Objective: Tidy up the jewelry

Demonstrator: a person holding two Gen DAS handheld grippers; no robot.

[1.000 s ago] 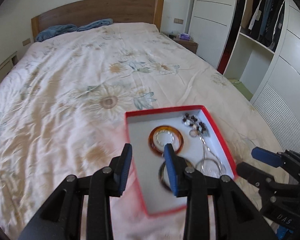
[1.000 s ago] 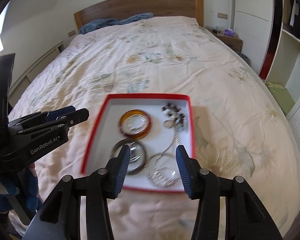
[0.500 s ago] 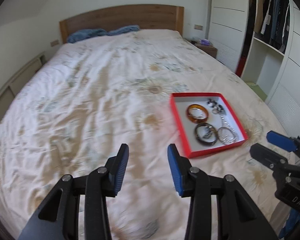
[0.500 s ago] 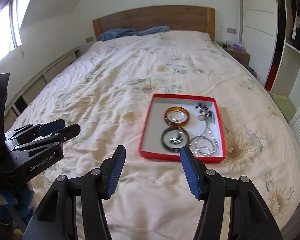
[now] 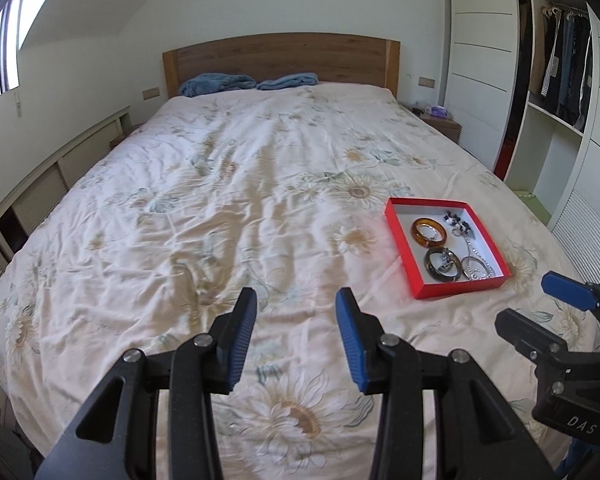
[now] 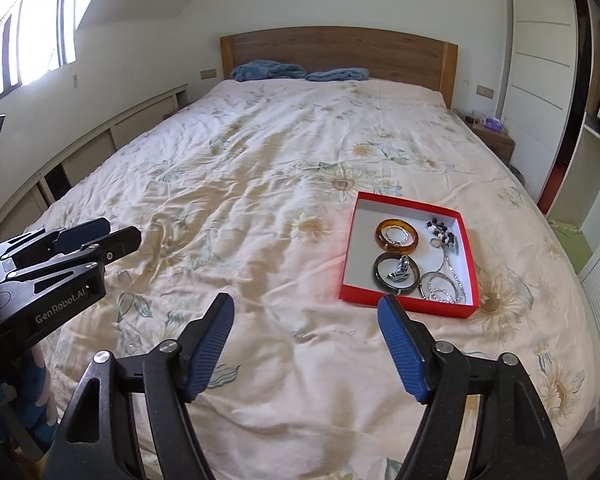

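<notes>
A red box (image 5: 460, 286) lies on the flowered bedspread at the right. Inside it are an amber bangle (image 5: 415, 233), a dark bangle (image 5: 428, 266), dark beads (image 5: 456, 219) and silver chains (image 5: 478, 268). My left gripper (image 5: 295, 300) hangs open over bare bedspread, well left of the box, with nothing between its fingers. In the right wrist view the box (image 6: 404, 302) sits just beyond the right finger of my right gripper (image 6: 306, 308), whose jaws are opening and hold nothing. The amber bangle (image 6: 381, 237) and dark bangle (image 6: 377, 274) show clearly there.
The bed has a wooden headboard (image 5: 280, 58) with blue folded cloths (image 5: 216, 83) against it. An open wardrobe (image 5: 560, 80) with hanging clothes stands on the right, with a nightstand (image 6: 494, 136) beside the bed. Low cabinets (image 6: 112, 136) line the left wall.
Both grippers have pulled back and risen away from the red box, which now looks smaller and farther off. Both pairs of jaws stand wider than before.
</notes>
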